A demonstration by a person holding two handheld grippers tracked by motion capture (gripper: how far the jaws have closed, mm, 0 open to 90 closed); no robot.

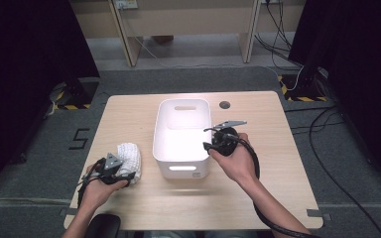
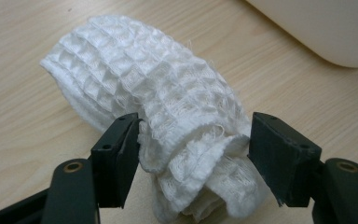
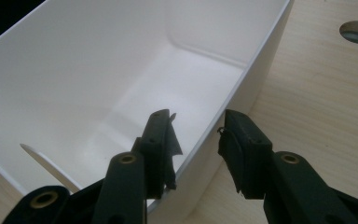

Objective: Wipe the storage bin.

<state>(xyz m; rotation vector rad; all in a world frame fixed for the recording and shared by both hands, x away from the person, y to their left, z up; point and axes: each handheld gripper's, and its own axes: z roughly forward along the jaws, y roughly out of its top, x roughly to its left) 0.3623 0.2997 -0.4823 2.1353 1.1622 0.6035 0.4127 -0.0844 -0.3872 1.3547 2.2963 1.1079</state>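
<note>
A folded white waffle-weave cloth (image 2: 154,116) is seen lying on the wooden table (image 1: 258,198), just left of a white plastic bin (image 1: 181,163) that stands at the table's centre. The left gripper (image 2: 193,140) is held at the cloth's near end; its jaws are spread, one on either side of the bunched fabric — the left pad touches it, the right pad stands at its edge without pressing. The right gripper (image 3: 198,140) is set astride the bin's right wall — one jaw inside, one outside, both parted from the rim. A round cable hole (image 1: 224,105) is visible behind the bin.
</note>
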